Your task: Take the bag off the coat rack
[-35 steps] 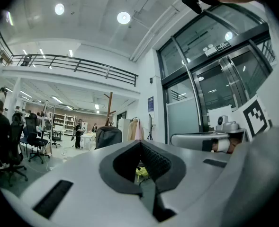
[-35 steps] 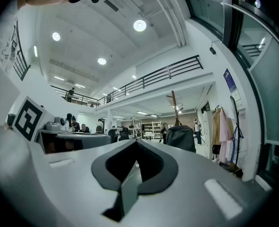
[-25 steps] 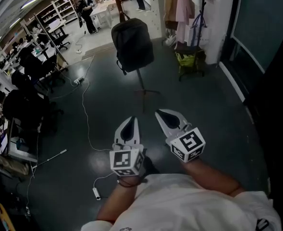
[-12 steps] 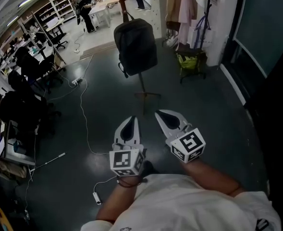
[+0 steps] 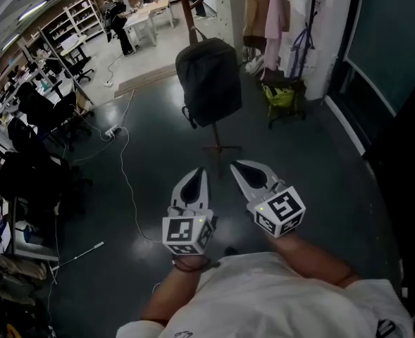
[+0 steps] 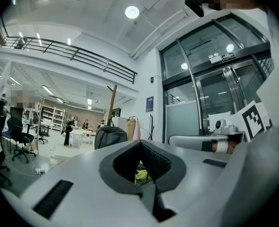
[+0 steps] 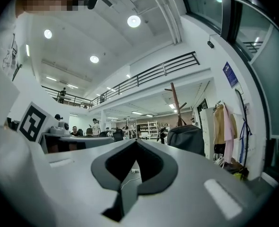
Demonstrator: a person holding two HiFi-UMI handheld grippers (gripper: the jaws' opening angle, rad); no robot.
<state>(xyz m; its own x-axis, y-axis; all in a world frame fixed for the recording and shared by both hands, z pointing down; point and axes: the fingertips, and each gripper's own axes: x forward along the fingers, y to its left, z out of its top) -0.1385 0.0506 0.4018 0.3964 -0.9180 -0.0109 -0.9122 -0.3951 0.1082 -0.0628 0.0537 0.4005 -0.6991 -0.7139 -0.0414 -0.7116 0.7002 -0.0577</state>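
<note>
Hanging on the coat rack (image 5: pixel 184 5), well ahead, the dark bag (image 5: pixel 208 82) looks soft and fairly weighty, best taken near its top; left gripper (image 5: pixel 201 170) and right gripper (image 5: pixel 234 165) both closed, empty.

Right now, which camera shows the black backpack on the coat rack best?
The head view: the whole backpack shows, hanging from the coat rack. The left gripper view catches only its top above the left claw; the right gripper view shows its upper part, the rest behind the right claw.
</note>
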